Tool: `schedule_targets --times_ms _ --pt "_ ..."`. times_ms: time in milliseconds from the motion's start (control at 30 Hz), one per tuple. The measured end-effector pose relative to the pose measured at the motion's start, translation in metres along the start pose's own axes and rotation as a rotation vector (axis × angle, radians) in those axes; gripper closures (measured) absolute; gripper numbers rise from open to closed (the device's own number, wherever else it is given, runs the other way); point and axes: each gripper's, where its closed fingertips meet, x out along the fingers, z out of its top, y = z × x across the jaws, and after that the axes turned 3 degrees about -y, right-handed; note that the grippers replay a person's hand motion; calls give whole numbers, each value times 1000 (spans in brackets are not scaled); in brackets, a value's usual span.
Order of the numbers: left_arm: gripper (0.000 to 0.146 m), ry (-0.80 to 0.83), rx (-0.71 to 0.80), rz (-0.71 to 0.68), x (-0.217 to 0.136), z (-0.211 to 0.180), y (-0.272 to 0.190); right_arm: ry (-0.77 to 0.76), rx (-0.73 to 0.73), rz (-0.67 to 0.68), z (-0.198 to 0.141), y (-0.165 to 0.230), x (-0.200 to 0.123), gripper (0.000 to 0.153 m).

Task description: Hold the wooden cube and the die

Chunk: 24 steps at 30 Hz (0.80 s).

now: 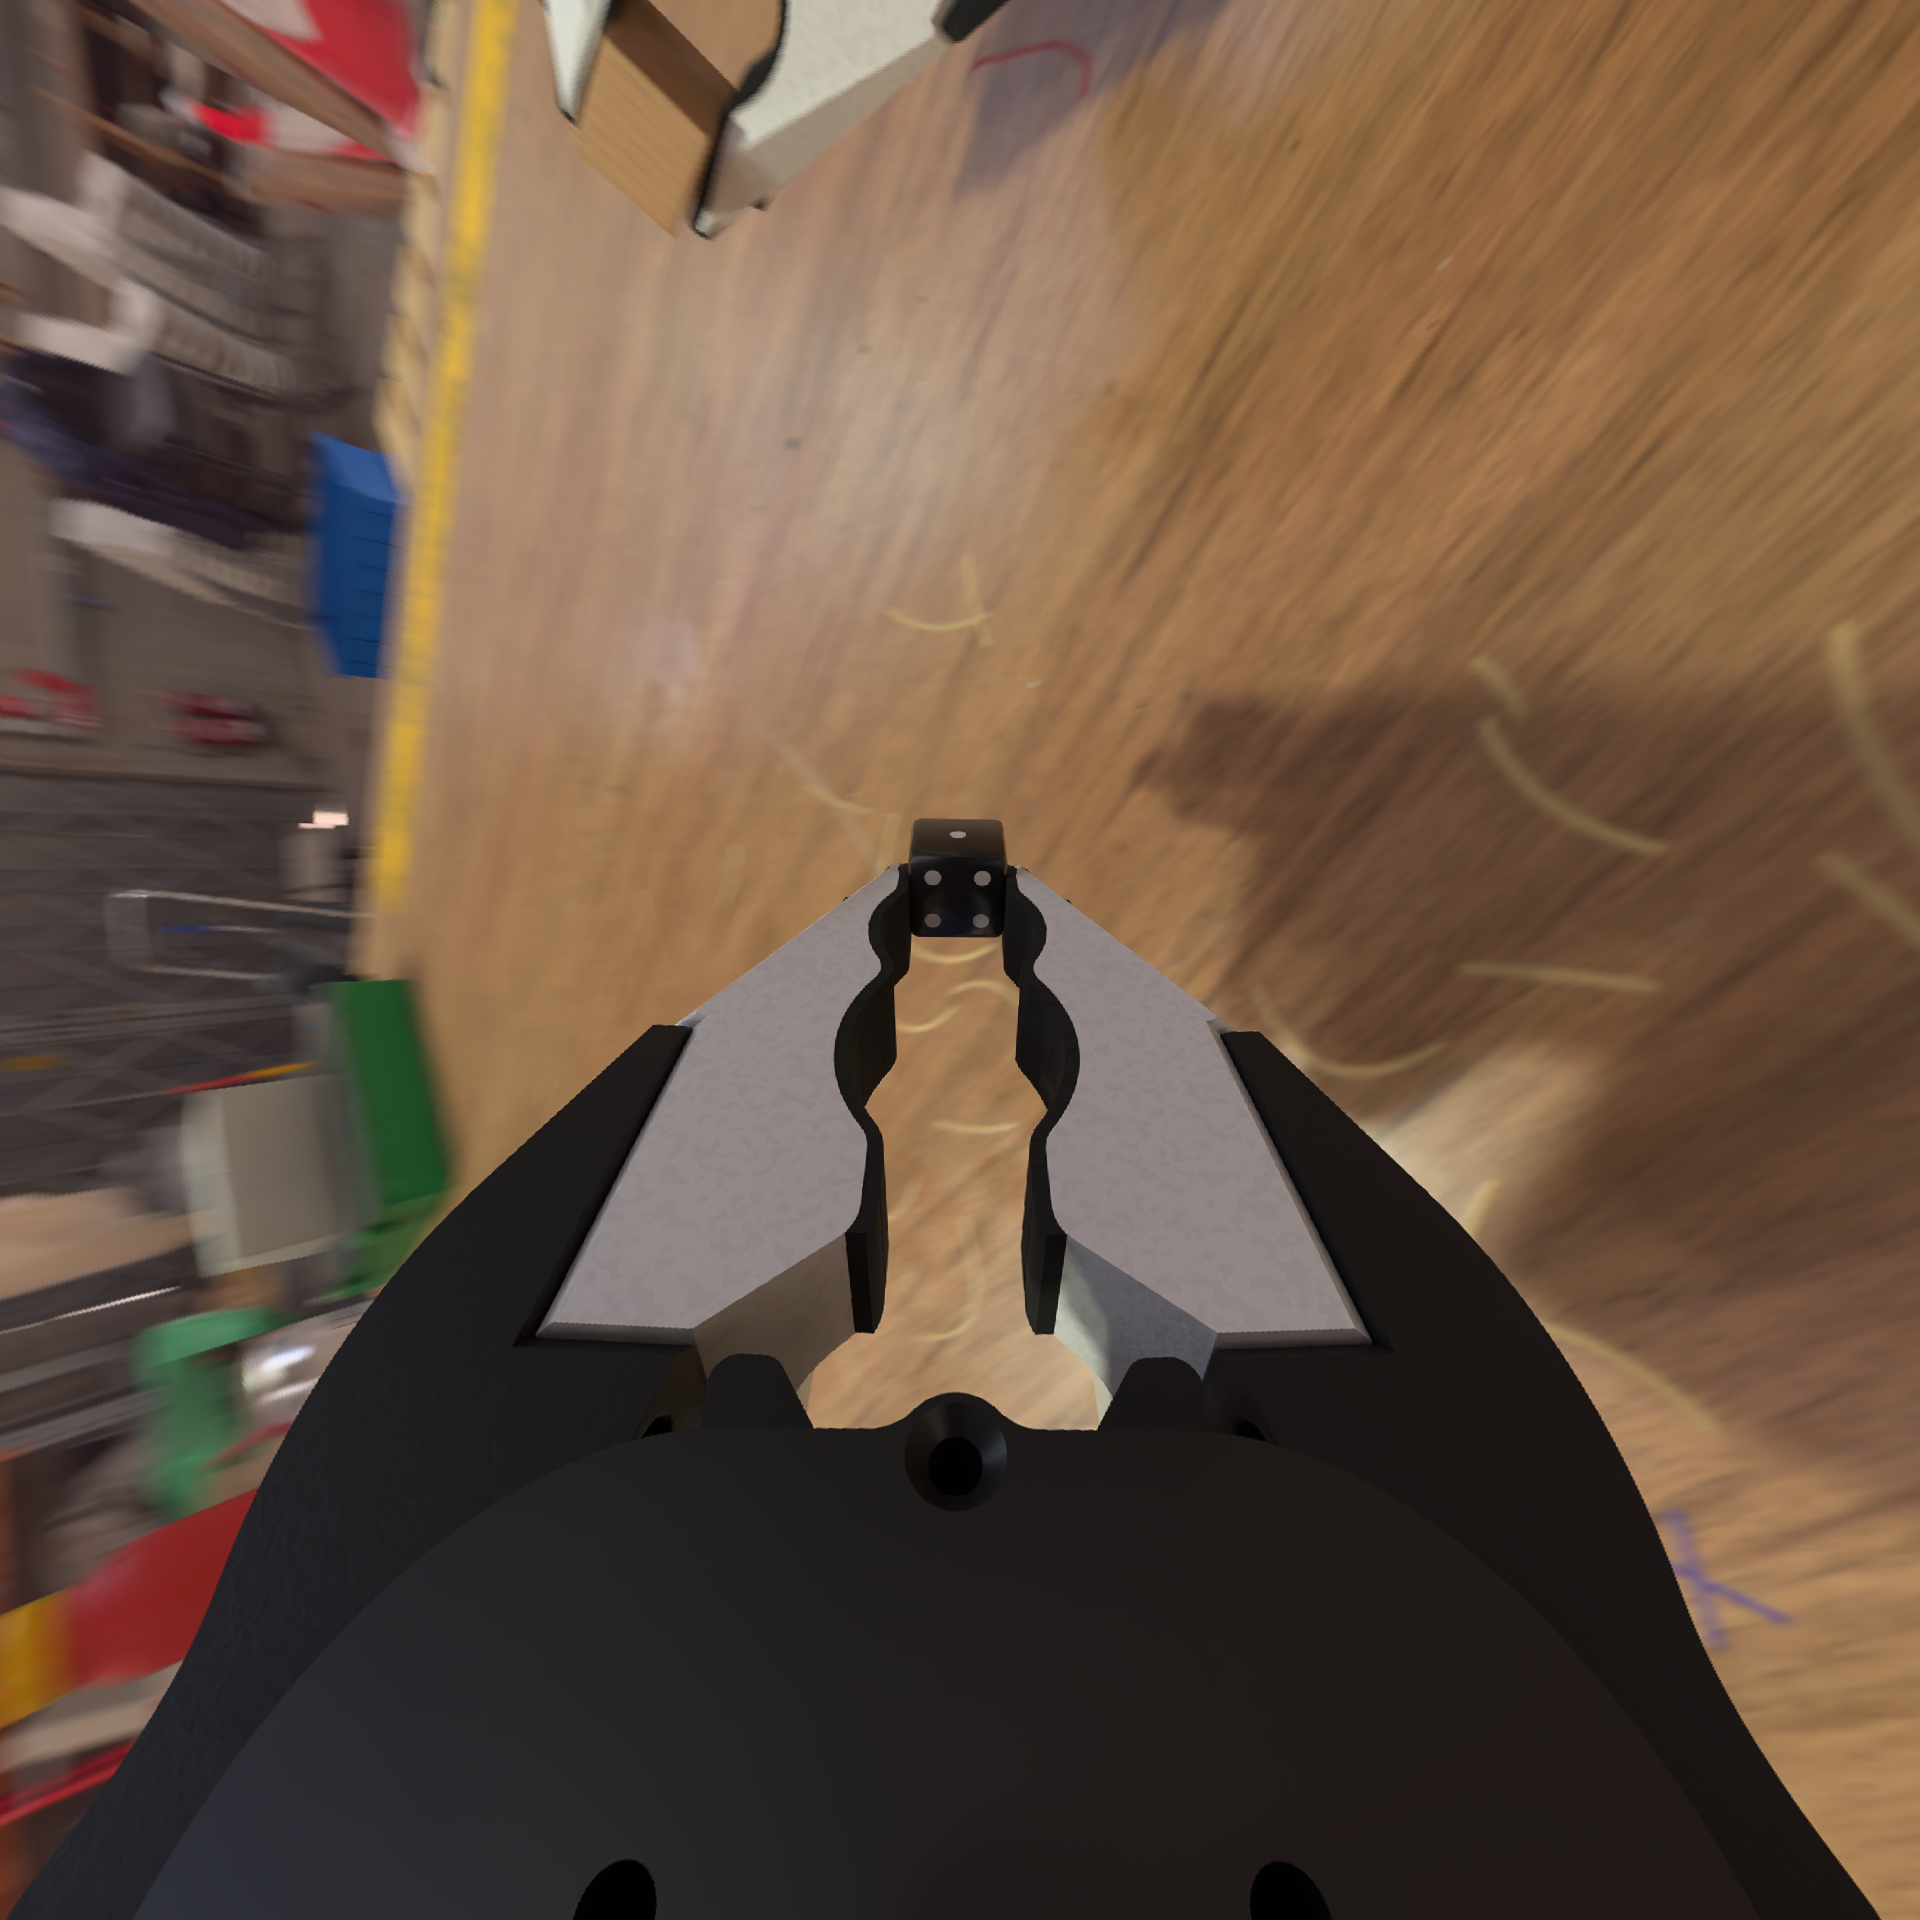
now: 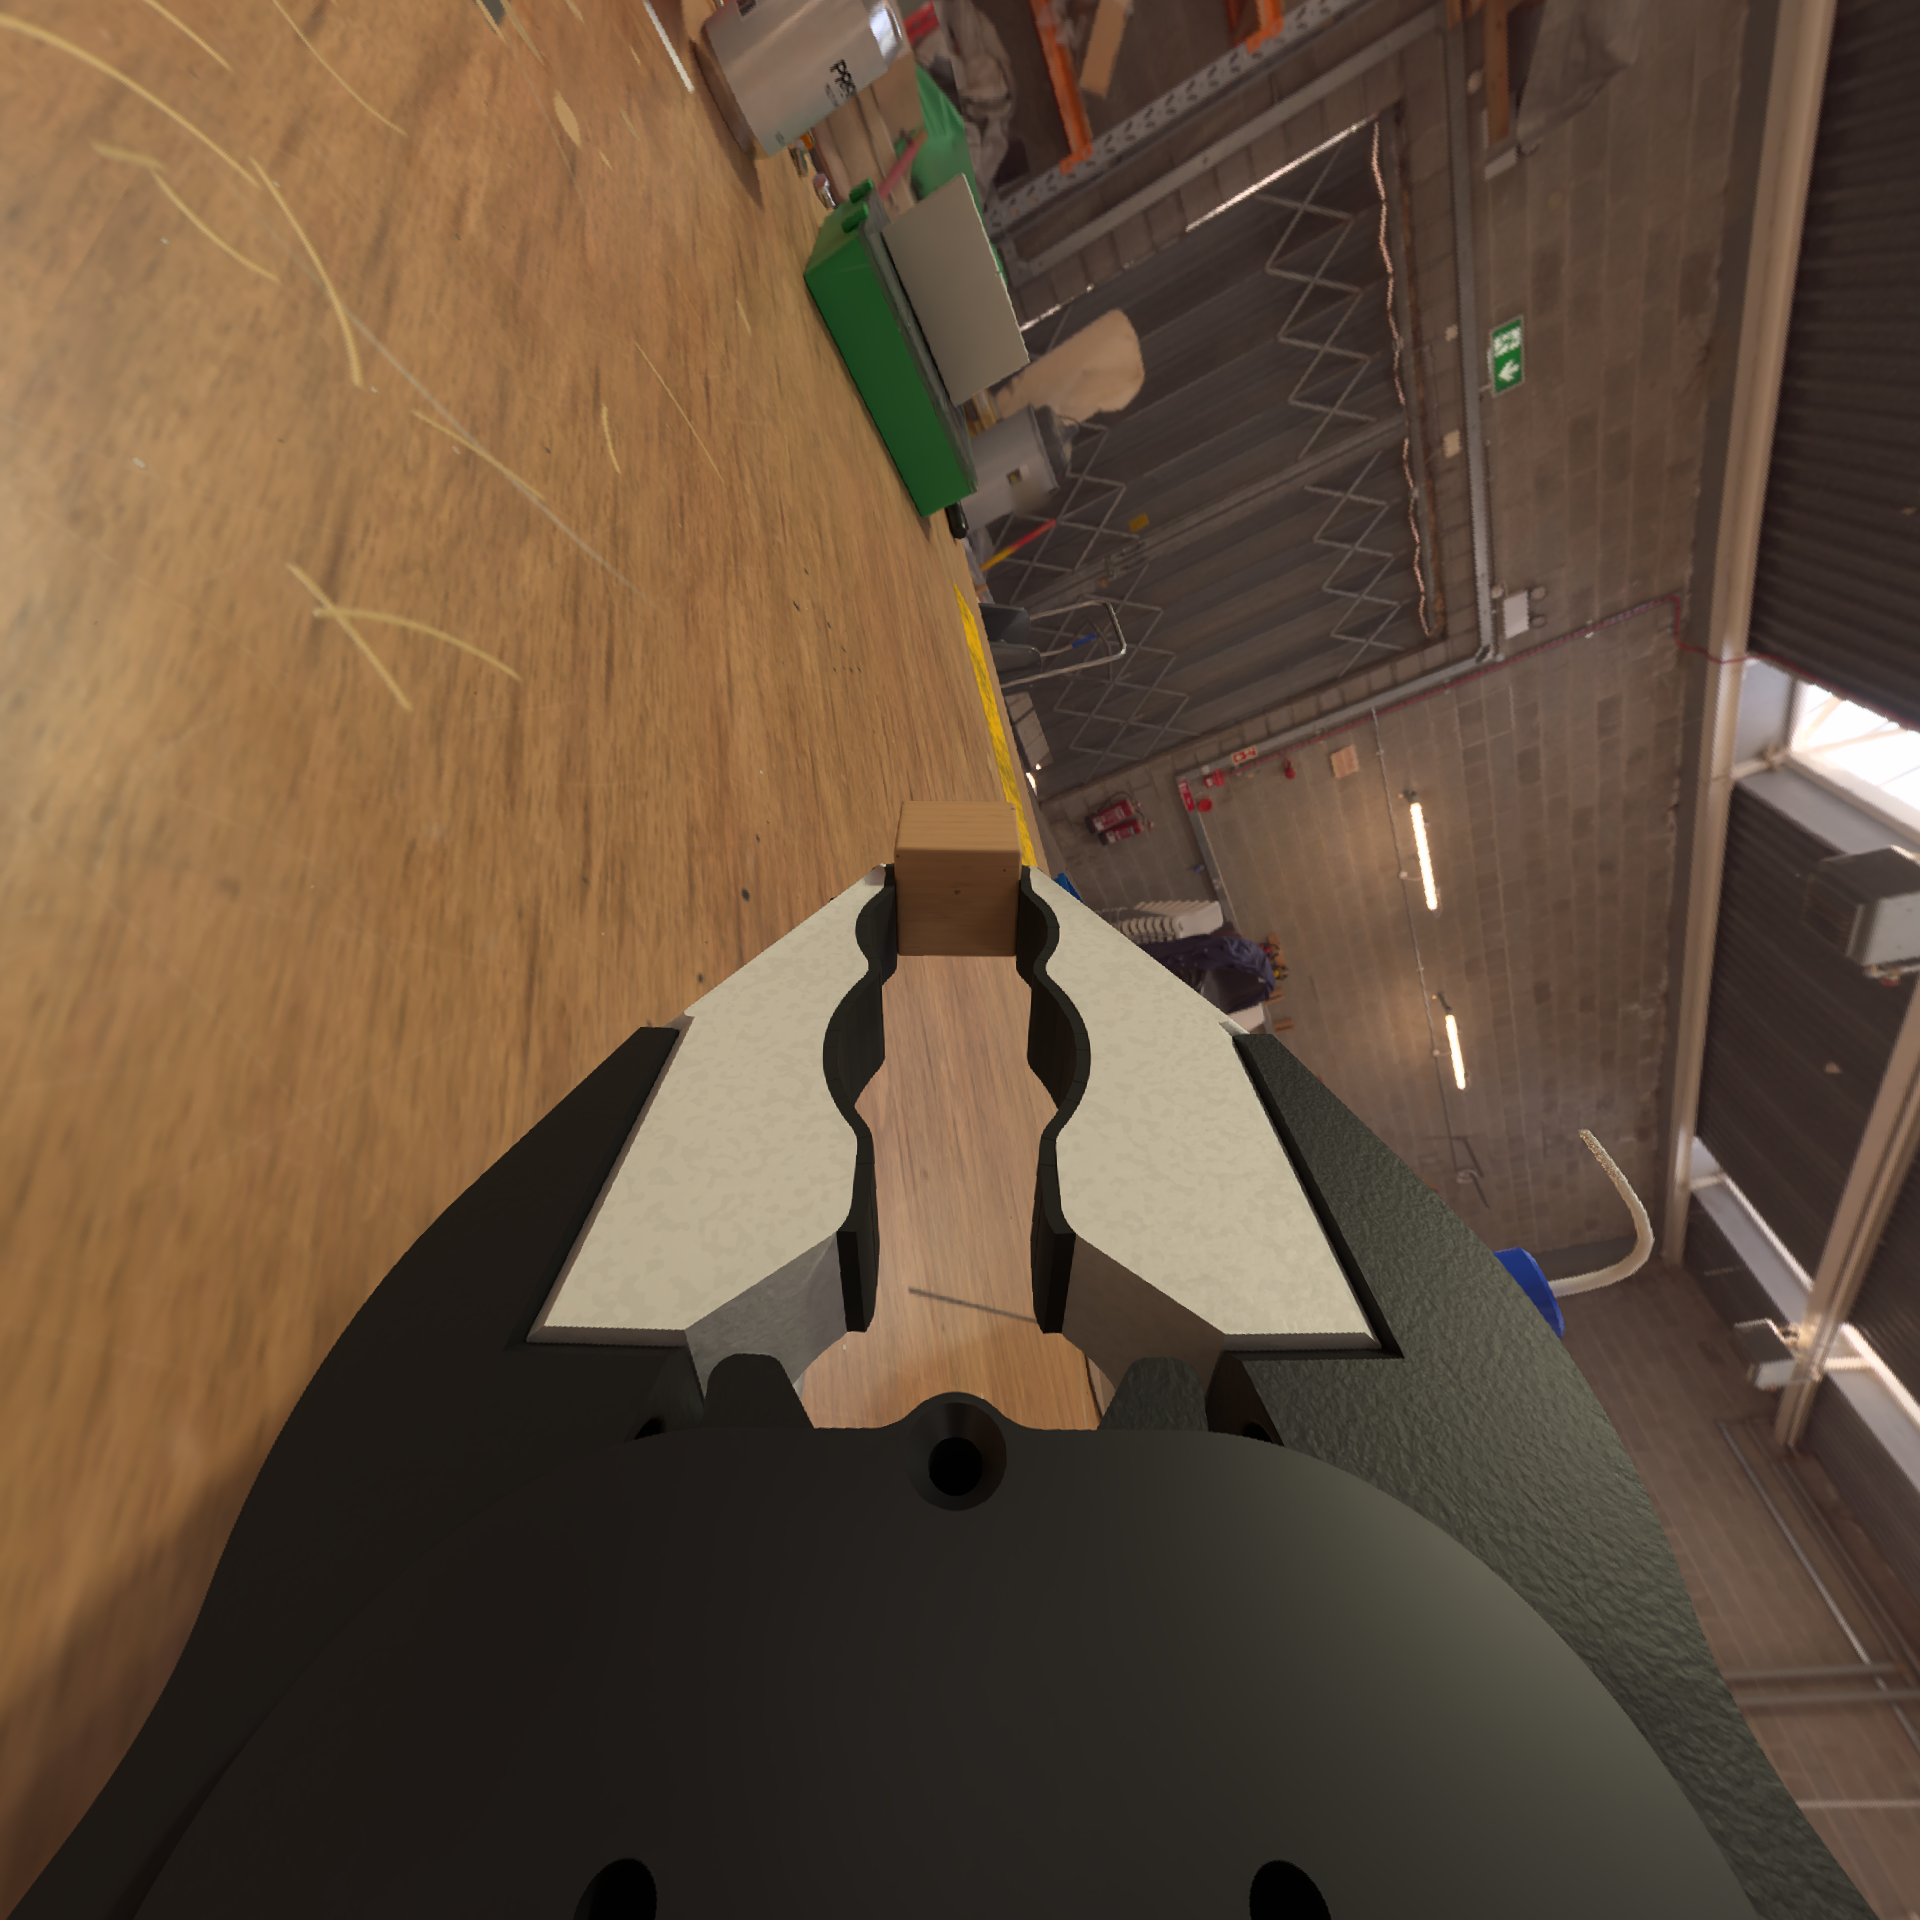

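In the left wrist view my left gripper (image 1: 957,902) is shut on a small black die (image 1: 957,883) with white dots, pinched between the fingertips above the wooden table (image 1: 1247,416). At the top of that view the right gripper (image 1: 717,114) shows, holding the wooden cube (image 1: 649,130). In the right wrist view my right gripper (image 2: 956,909) is shut on the light wooden cube (image 2: 956,883), held at the fingertips above the wooden table (image 2: 416,520).
A green box (image 2: 883,353) with a grey panel and a silver can (image 2: 800,62) stand along the table's far edge. A yellow strip (image 1: 436,520) marks the table edge, with a blue box (image 1: 353,551) beyond it. A workshop wall fills the background.
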Motion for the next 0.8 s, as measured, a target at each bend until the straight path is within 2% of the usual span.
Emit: schedule_targets --times_ms 67,200,433,800 --pt "130 30 102 92 -9 4 16 13 5 -9 2 -2 1 131" --pt "130 96 244 169 -18 8 36 40 -22 -18 3 -1 2 131" --pt "130 60 387 96 -25 27 23 73 -116 -19 2 3 3 131" --pt "130 94 435 63 -25 27 21 75 -142 -9 2 6 3 131"
